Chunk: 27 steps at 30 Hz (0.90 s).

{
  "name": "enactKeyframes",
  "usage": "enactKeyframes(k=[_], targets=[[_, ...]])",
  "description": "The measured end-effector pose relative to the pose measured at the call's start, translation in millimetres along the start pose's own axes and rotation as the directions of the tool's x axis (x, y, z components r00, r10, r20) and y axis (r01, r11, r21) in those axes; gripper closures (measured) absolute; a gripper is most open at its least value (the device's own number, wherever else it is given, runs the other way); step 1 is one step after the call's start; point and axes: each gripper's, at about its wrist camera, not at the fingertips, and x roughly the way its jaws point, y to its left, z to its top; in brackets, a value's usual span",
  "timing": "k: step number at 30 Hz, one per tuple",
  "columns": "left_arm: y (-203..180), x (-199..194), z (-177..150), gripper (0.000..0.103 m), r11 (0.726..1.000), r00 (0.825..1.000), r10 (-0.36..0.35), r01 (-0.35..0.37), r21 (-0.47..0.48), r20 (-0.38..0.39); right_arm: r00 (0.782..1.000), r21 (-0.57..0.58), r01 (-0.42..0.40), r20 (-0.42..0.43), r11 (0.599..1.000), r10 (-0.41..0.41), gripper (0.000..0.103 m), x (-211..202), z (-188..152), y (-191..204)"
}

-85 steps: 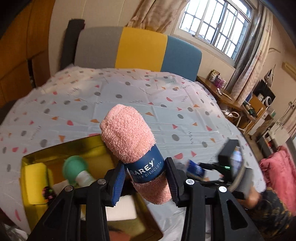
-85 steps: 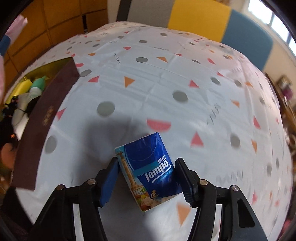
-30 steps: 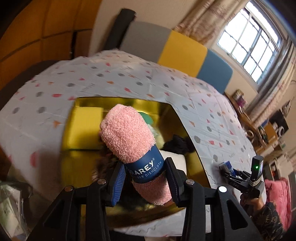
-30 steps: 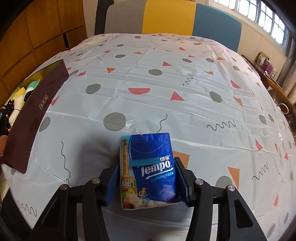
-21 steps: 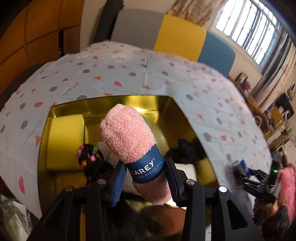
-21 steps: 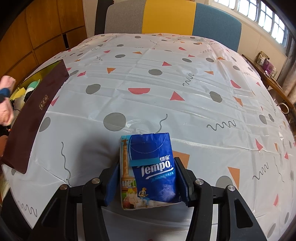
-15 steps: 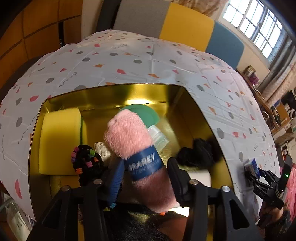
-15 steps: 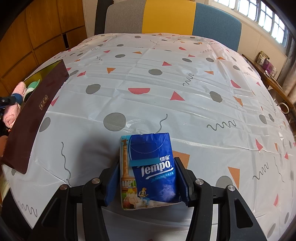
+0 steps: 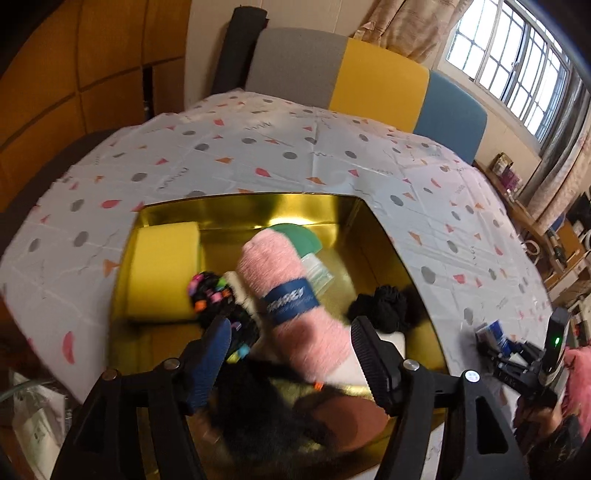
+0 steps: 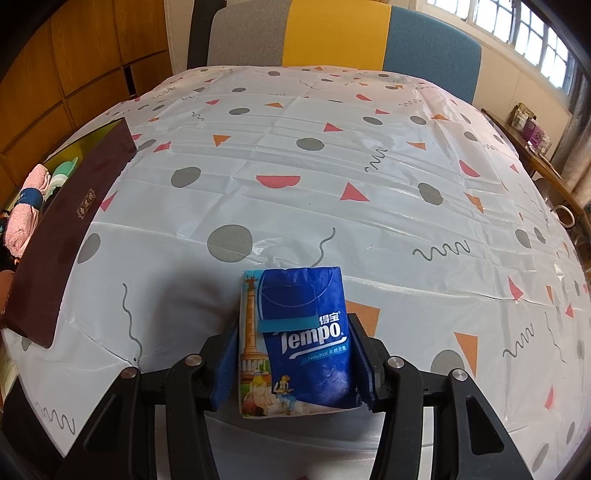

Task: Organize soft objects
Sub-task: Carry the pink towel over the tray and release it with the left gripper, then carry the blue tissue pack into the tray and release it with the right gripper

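Note:
In the left wrist view my left gripper [image 9: 291, 343] hangs over the gold box [image 9: 251, 197]. Its jaws are opening. The rolled pink dishcloth [image 9: 291, 291] with a blue band lies slanted between them, free of both pads, on the things in the box. From the right wrist view the same pink dishcloth [image 10: 26, 206] shows inside the box at the far left. My right gripper [image 10: 295, 354] is shut on a blue Tempo tissue pack [image 10: 303, 332], low over the patterned tablecloth [image 10: 332, 166]. The left wrist view shows that right gripper [image 9: 517, 365] at the table's right edge.
The box also holds a yellow sponge [image 9: 162, 273], a green-capped item [image 9: 301, 238], beaded black hair ties [image 9: 210, 291], a black scrunchie [image 9: 384, 306] and a white pad [image 9: 354, 369]. Its brown outer wall [image 10: 66, 229] faces the right gripper. Grey, yellow and blue seat backs [image 10: 332, 33] stand behind the table.
My left gripper came over the gold box, opened and let go of the pink dishcloth, which tipped down into the box. The right gripper and tissue pack stayed put.

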Motion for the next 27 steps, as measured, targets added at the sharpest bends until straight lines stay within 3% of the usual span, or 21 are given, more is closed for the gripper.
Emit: enactKeyframes(k=[5, 7, 13, 19, 27], targets=[[7, -22, -18, 0.033, 0.999, 0.999, 0.037, -0.037, -0.014, 0.025, 1.000, 0.035, -0.023, -0.019, 0.999, 0.024, 0.050, -2, 6, 3], [10, -27, -23, 0.027, 0.999, 0.999, 0.037, -0.036, -0.025, 0.029, 0.999, 0.043, -0.036, -0.011, 0.998, 0.037, 0.050, -6, 9, 8], [17, -39, -34, 0.027, 0.998, 0.997, 0.052, -0.050, -0.036, 0.059, 0.995, 0.039, -0.092, 0.045, 0.995, 0.090, 0.050, -27, 26, 36], [24, -44, -40, 0.027, 0.997, 0.996, 0.053, -0.049, -0.052, 0.070, 0.973, -0.043, -0.197, 0.113, 0.979, 0.201, 0.050, -59, 50, 91], [35, -48, -43, 0.027, 0.996, 0.996, 0.047, -0.041, -0.074, 0.076, 0.949, -0.181, -0.275, 0.107, 0.944, 0.297, 0.050, -63, 74, 176]])
